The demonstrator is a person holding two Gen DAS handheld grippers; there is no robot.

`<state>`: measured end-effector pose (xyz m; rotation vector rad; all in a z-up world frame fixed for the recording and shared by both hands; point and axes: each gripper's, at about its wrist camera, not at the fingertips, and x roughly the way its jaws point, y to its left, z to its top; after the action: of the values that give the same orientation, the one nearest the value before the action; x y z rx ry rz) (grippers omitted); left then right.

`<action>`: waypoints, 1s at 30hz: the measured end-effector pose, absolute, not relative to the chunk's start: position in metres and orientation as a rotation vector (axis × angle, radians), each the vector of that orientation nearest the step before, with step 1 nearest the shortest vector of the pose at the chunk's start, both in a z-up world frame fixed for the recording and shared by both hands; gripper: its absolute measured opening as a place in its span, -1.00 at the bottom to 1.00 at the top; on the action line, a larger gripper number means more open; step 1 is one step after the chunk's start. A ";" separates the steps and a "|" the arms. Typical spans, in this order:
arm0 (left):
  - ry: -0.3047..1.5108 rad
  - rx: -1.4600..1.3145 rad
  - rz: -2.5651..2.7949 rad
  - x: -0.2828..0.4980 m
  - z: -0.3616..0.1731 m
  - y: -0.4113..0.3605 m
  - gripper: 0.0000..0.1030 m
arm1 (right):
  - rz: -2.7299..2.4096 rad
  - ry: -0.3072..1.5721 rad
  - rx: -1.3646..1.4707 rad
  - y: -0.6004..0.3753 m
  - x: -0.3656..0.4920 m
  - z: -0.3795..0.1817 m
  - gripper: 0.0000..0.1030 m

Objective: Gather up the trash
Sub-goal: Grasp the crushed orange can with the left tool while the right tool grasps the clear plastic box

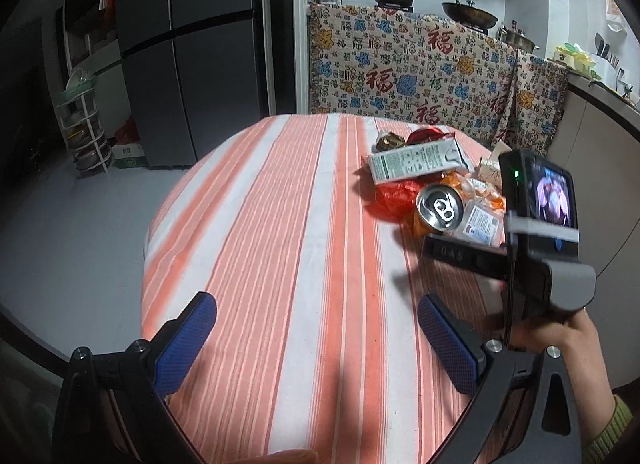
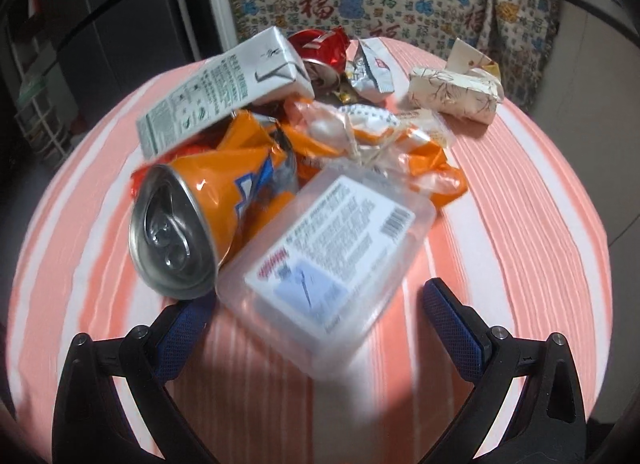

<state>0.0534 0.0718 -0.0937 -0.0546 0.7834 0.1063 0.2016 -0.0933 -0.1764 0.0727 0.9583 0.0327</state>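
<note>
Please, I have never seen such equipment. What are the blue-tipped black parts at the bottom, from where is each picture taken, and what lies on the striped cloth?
Each is a hand-held two-finger gripper with a camera looking along its fingers. The left gripper hovers open over bare striped tablecloth; that view also shows the other device in a hand. The right gripper is open, holding nothing, near a clear plastic labelled box, a dented orange drink can, a white carton and crumpled wrappers.
</note>
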 end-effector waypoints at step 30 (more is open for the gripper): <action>0.954 0.069 -0.122 0.158 -0.169 0.008 1.00 | 0.021 0.948 -0.013 -0.185 0.162 -0.181 0.99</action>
<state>0.1576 0.0085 -0.1695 0.0695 0.9544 -0.1216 0.1620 -0.1854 -0.1808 -0.0129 0.9485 0.0211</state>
